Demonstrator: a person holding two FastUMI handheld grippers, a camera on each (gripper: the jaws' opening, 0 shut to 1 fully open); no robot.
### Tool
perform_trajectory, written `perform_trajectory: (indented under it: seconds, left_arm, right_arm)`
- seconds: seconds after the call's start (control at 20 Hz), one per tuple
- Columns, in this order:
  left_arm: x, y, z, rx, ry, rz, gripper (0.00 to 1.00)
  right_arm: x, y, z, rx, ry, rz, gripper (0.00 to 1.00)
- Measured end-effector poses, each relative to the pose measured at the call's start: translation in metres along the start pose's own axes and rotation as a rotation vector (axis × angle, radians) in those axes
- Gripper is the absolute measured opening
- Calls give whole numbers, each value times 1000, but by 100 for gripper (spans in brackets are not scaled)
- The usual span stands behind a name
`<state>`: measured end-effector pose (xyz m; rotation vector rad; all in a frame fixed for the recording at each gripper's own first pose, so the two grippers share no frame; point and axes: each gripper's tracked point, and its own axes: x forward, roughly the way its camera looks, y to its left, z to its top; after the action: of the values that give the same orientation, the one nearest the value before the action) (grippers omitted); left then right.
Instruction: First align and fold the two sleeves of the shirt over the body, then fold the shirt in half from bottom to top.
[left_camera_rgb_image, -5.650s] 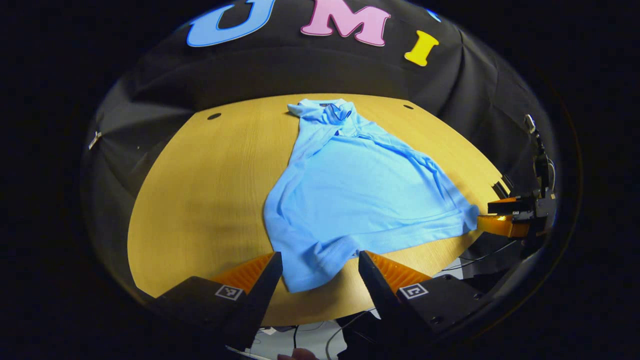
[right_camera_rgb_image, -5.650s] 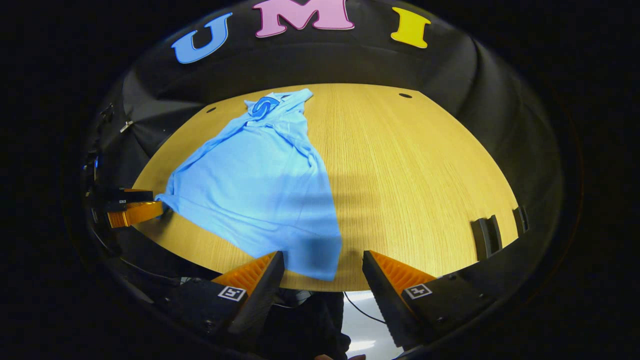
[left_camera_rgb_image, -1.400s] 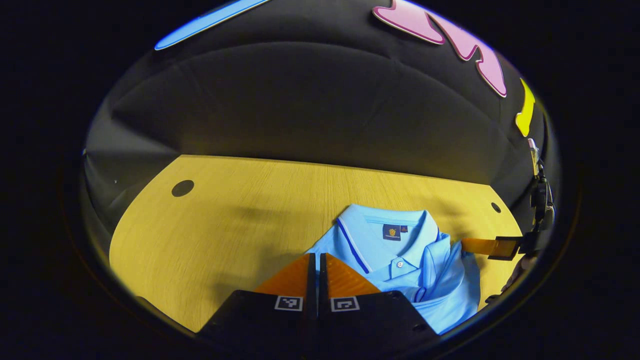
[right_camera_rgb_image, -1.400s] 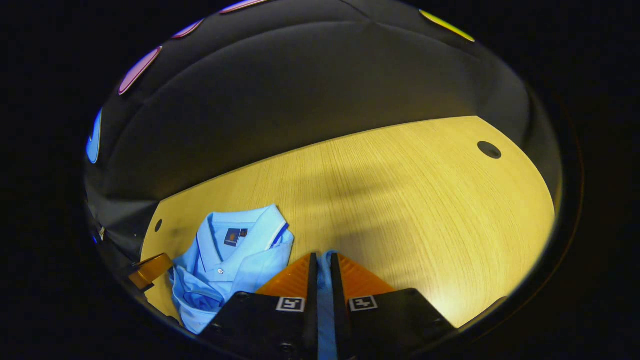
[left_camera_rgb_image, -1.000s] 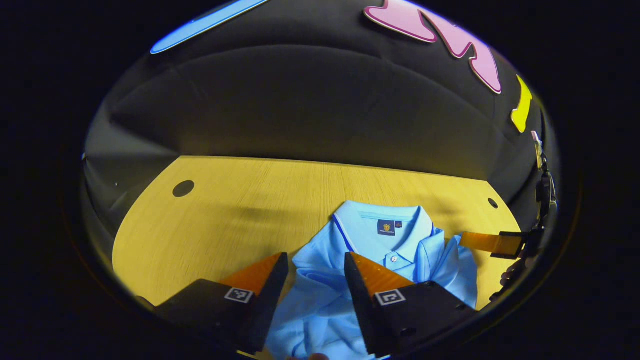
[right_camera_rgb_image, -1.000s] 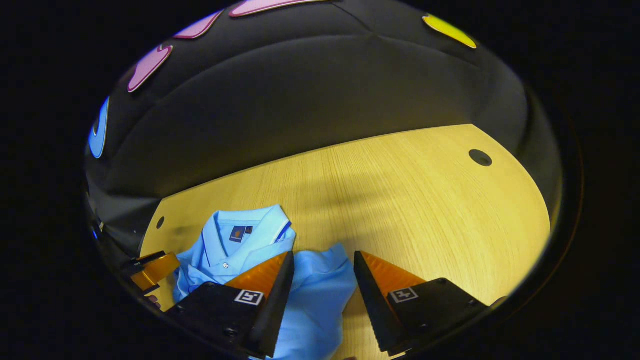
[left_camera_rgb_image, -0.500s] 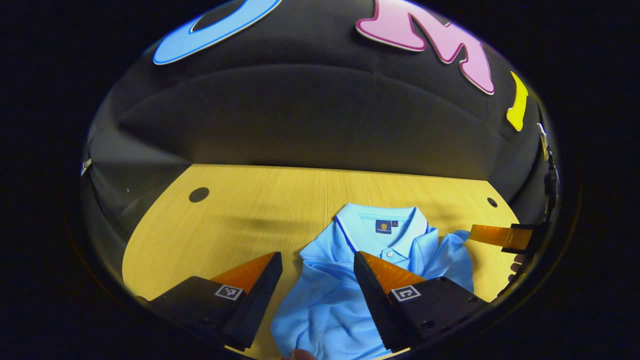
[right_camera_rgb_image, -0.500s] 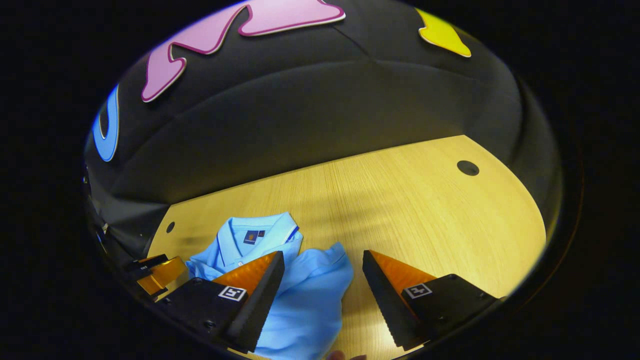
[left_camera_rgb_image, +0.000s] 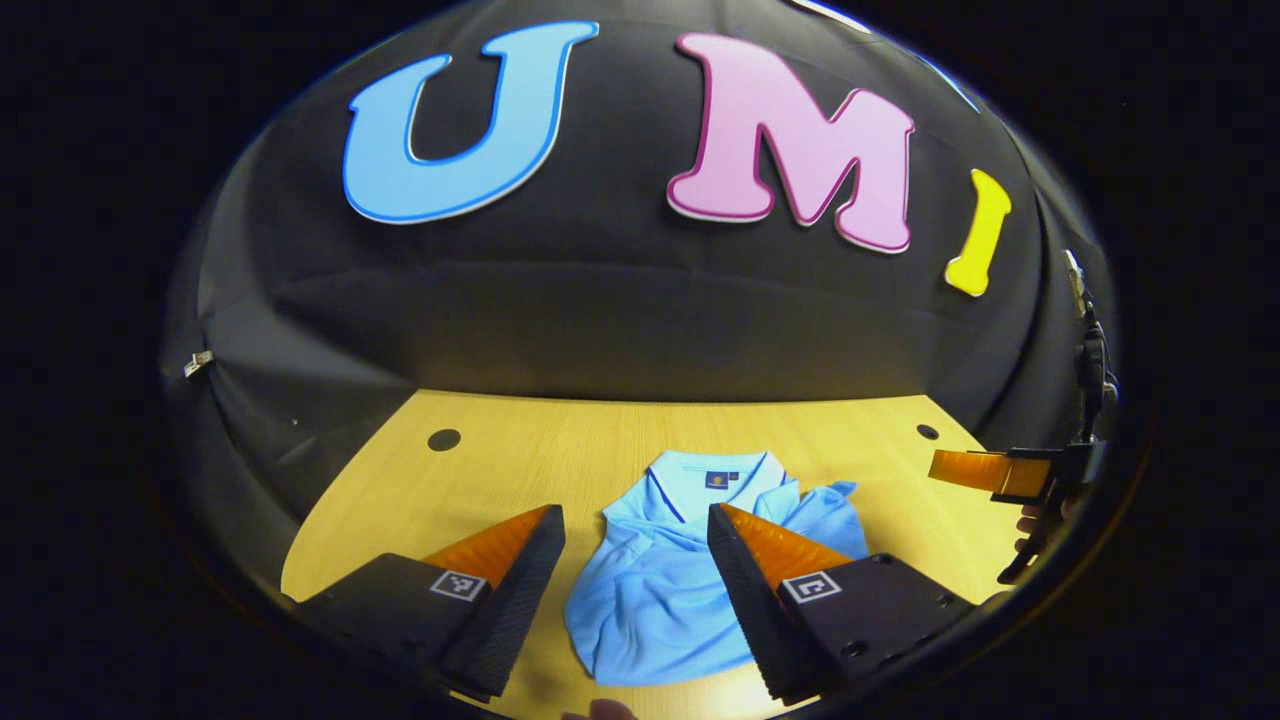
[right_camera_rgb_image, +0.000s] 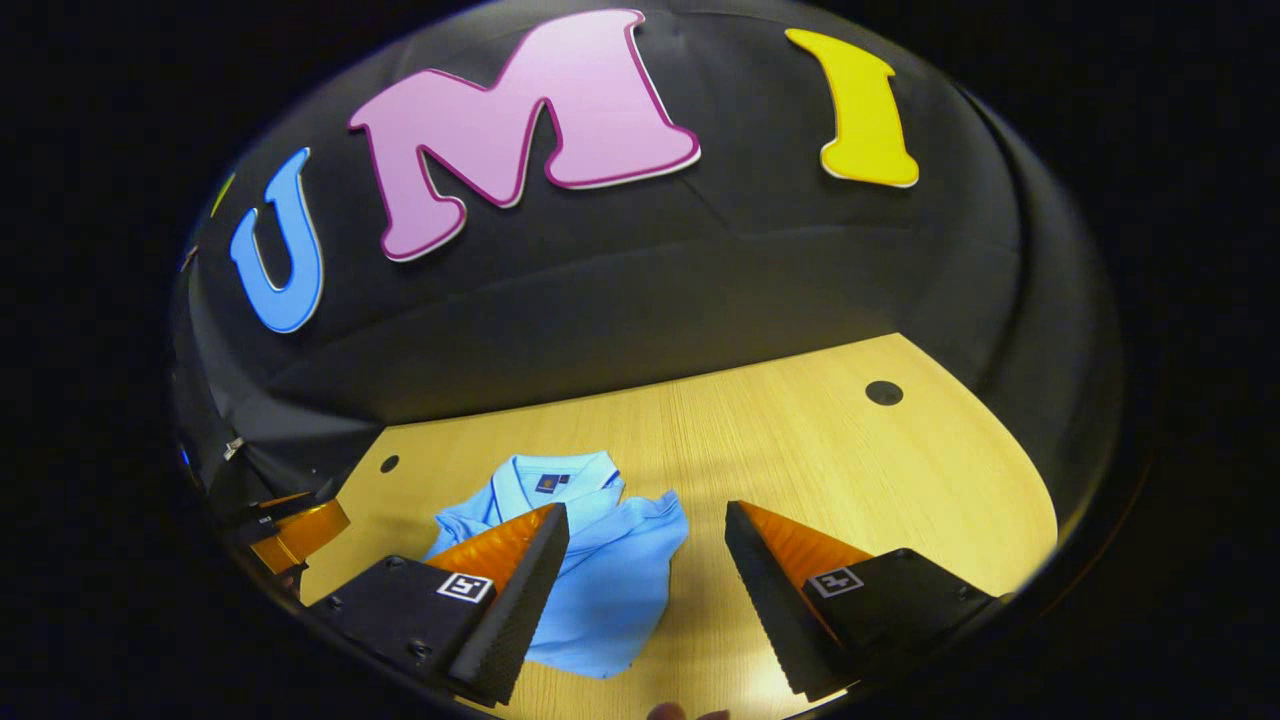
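Both sets of tongs stand wide with nothing between them: the left tongs (left_camera_rgb_image: 636, 560) sit above the shirt (left_camera_rgb_image: 670, 580), the right tongs (right_camera_rgb_image: 647, 560) just off its right side. The fold looks done, so the job now is a clean exit: lift straight up and away, fingers wide, so no tip snags the top layer and drags it open; if anything needs attention, it's a light press along the uneven upper hem, not a fresh grab. The shirt is a light blue polo lying in a compact bundle at the middle of the counter (left_camera_rgb_image: 480, 480), nearer the front edge than the back. Its collar (left_camera_rgb_image: 712, 478) faces up toward the back edge, the folded-up layer lies a bit rumpled below it, and one corner pokes out at the right.
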<state>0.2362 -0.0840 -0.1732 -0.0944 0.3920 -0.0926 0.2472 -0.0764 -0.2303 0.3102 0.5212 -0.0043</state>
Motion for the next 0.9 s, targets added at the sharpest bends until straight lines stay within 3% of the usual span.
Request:
perform_trajectory:
  seconds: [0.35,0.6,0.9]
  left_arm:
    - [-97,1,12,12,-76,-7,92]
    - [-157,5,6,-6,-99,-13,92]
    - [-201,5,-6,-27,-89,-26,92]
  right_arm:
    - [-91,27,17,-3,-80,51,98]
    - [-153,36,33,-11,-181,46,98]
    - [-206,39,35,-52,-224,43,98]
